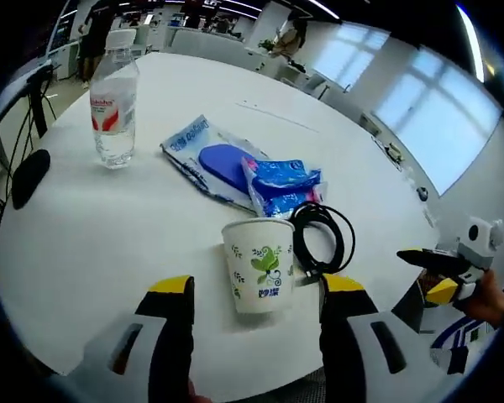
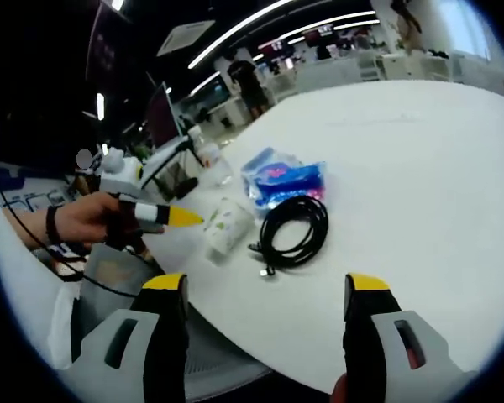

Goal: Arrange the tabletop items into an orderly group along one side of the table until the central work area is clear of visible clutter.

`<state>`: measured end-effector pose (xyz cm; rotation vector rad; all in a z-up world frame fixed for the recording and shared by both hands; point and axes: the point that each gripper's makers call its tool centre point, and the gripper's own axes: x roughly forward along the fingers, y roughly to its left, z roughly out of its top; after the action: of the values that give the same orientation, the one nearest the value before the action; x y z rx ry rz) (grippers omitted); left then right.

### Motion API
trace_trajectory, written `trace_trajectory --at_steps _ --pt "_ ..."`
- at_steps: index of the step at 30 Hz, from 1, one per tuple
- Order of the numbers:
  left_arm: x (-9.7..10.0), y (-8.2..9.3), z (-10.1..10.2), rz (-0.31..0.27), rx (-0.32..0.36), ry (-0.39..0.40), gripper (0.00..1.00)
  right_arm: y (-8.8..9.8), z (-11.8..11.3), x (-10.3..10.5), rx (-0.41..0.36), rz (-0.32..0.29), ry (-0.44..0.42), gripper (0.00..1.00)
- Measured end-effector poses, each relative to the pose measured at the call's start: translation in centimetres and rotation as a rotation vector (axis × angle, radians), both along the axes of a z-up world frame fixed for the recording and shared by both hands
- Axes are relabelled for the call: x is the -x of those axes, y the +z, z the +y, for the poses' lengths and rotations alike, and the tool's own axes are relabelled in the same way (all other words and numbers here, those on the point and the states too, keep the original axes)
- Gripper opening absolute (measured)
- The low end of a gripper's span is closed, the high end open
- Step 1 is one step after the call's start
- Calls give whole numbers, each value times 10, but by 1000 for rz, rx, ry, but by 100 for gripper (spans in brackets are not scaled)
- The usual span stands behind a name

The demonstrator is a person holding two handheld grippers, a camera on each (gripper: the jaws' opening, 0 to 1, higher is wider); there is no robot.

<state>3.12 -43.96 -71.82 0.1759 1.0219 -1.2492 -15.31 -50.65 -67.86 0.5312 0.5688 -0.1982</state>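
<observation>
In the left gripper view, the left claw point(image 1: 256, 290) stands spread at the bottom of the frame, a printed paper cup point(image 1: 258, 264) upright between its tips on the white tabletop point(image 1: 109, 243). Just right of the cup lies a coiled black cable point(image 1: 322, 238); above it blue plastic packets point(image 1: 244, 170), and at upper left a water bottle point(image 1: 114, 109). The right claw point(image 1: 433, 270) enters at the right edge.

In the right gripper view, the right claw point(image 2: 265, 290) is spread over the tabletop's near edge, the cable point(image 2: 296, 229), cup point(image 2: 226, 227) and packets point(image 2: 281, 180) at mid-frame. The left claw point(image 2: 170, 217), in a hand point(image 2: 84, 220), reaches toward the cup.

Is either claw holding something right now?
No, nothing is held. The left claw stands open around the paper cup, and the right claw is open too.
</observation>
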Motion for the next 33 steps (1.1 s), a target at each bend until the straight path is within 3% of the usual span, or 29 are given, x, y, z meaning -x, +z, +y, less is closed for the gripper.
trace_trajectory --at_steps 17,33 --pt "15 -20 -24 -13 -86 -76 58 -2 5 3 -12 5 4 75" --pt "14 -35 -27 -43 -145 -105 54 -1 4 4 -6 13 7 75"
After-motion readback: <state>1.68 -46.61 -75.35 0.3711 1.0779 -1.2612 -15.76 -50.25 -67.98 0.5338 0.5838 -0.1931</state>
